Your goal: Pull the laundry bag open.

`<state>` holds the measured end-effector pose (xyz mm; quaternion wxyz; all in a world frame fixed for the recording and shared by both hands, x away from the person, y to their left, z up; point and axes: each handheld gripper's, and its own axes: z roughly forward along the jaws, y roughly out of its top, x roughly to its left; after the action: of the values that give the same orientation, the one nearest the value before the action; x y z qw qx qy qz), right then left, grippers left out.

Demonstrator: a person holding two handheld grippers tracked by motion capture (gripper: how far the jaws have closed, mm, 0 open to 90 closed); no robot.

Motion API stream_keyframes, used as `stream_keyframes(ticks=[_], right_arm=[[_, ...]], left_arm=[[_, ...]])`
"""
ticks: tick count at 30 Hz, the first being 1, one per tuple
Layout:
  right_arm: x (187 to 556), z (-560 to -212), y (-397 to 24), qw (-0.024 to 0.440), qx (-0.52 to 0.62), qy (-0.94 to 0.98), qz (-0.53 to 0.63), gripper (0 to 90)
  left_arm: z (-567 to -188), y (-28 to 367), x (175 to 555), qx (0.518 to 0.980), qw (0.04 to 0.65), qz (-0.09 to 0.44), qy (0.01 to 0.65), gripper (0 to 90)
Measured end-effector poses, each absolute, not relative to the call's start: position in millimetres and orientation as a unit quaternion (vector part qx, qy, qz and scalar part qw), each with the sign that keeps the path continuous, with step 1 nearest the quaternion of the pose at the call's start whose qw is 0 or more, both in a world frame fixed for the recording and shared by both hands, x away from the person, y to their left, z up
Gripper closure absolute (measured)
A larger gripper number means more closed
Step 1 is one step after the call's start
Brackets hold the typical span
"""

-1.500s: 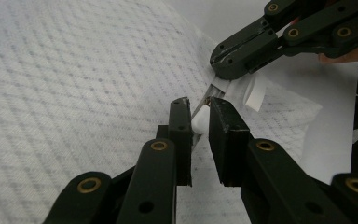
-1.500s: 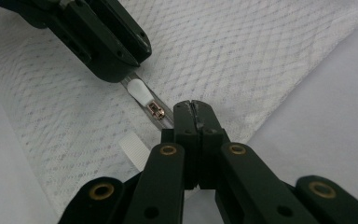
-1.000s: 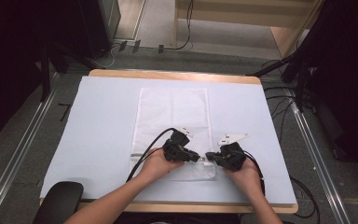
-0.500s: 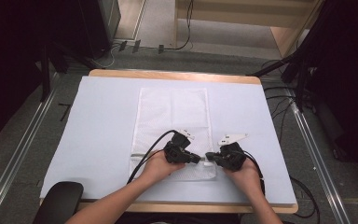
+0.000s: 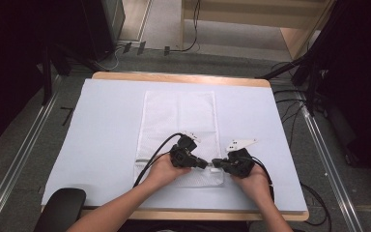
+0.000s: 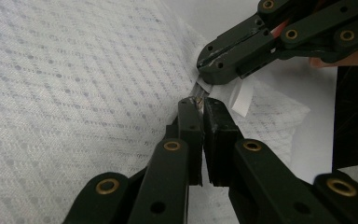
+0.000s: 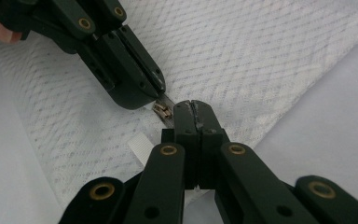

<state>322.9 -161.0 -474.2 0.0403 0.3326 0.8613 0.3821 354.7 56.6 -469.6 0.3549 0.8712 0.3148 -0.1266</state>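
Observation:
A white mesh bag (image 5: 178, 116) lies flat along the middle of the table, with its zip at the near end. My left gripper (image 5: 204, 164) is shut on the small metal zipper pull (image 7: 164, 106), pinched at its very tips (image 6: 199, 103). Facing it tip to tip, my right gripper (image 5: 215, 163) is shut on the bag's edge right beside the slider (image 7: 196, 111). In the left gripper view the right gripper (image 6: 209, 65) clamps the fabric just above a white tag (image 6: 240, 97). Both hands rest on the near right corner of the bag.
A pale cover (image 5: 101, 125) spreads over the wooden table (image 5: 174, 77). A black rounded chair part (image 5: 60, 208) sits at the near left corner. Cables trail from both grippers, and metal rails run along the floor on either side.

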Motion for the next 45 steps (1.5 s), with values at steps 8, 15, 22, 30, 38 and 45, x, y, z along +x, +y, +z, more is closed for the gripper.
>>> stream_keyframes(ticks=[8,15,22,30,38,45], right_arm=[[323,-474,-160,0.039,0.333,0.863,0.379,90.0],[322,-473,-157,0.044,0.328,0.866,0.376,90.0],[323,-474,-159,0.037,0.332,0.863,0.378,90.0],[322,-474,-159,0.042,0.326,0.865,0.38,90.0],[321,-474,-159,0.044,0.327,0.864,0.38,90.0],[322,-474,-158,0.044,0.324,0.866,0.379,90.0]], left_arm=[[-465,58,357,0.876,0.344,-0.127,0.313,88.1],[-464,60,357,0.878,0.336,-0.131,0.314,88.4],[-461,75,359,0.878,0.331,-0.134,0.32,88.4],[-462,80,360,0.881,0.328,-0.139,0.312,88.3],[-460,81,358,0.885,0.322,-0.137,0.308,88.3],[-460,82,359,0.886,0.318,-0.143,0.307,88.3]])
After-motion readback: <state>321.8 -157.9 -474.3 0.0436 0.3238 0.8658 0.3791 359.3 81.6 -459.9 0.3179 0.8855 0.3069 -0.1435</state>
